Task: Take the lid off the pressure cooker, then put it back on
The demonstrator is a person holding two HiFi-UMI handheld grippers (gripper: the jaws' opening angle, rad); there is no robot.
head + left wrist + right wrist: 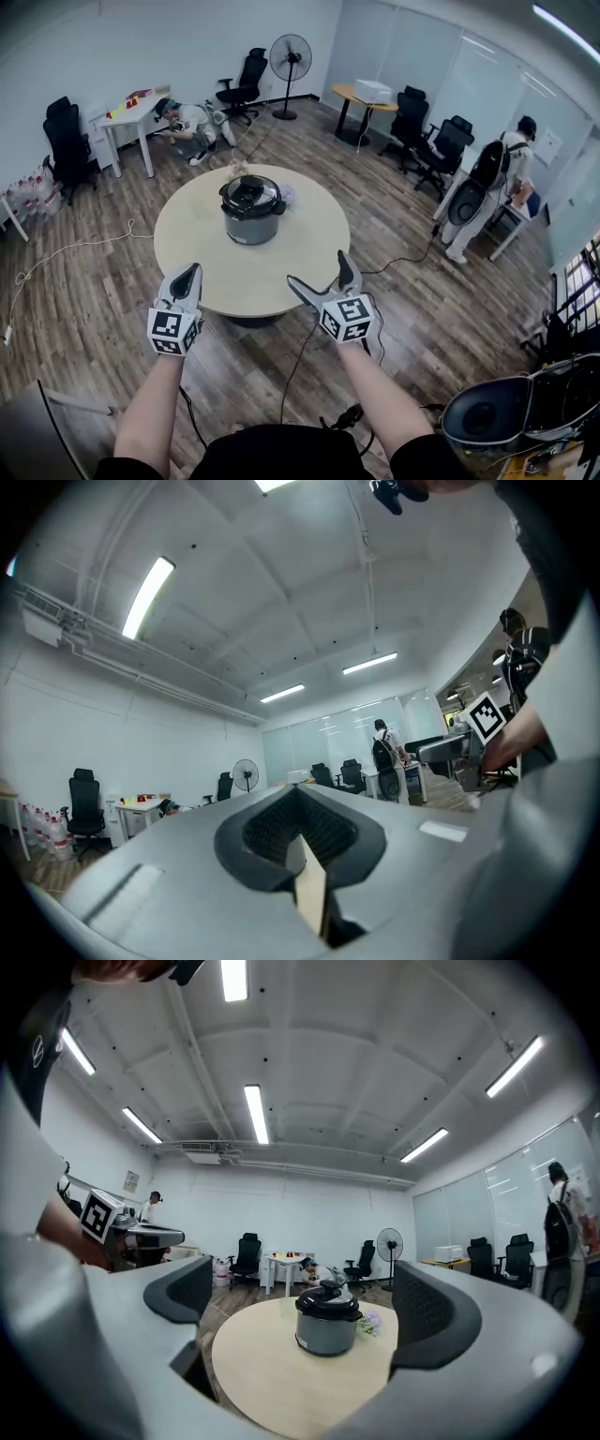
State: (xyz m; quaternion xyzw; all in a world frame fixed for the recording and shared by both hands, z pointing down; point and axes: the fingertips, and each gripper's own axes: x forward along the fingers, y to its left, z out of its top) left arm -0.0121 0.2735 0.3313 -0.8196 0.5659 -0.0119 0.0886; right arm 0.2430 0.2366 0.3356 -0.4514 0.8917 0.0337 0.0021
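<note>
Left tongs (187,275) pressed together, right tongs (322,270) spread and empty; lid removal seems not yet begun. Next, reach across the round beige desk (202,267) to the black lid (249,192) of the grey pressure cooker (251,223).

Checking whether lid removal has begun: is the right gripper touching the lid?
Apart. Head view: the right gripper hangs at the near edge, bare table between it and the lid.

No word, brand or number is legible; the left gripper (188,276) and right gripper (321,270) bear only black-and-white square markers (167,329).
</note>
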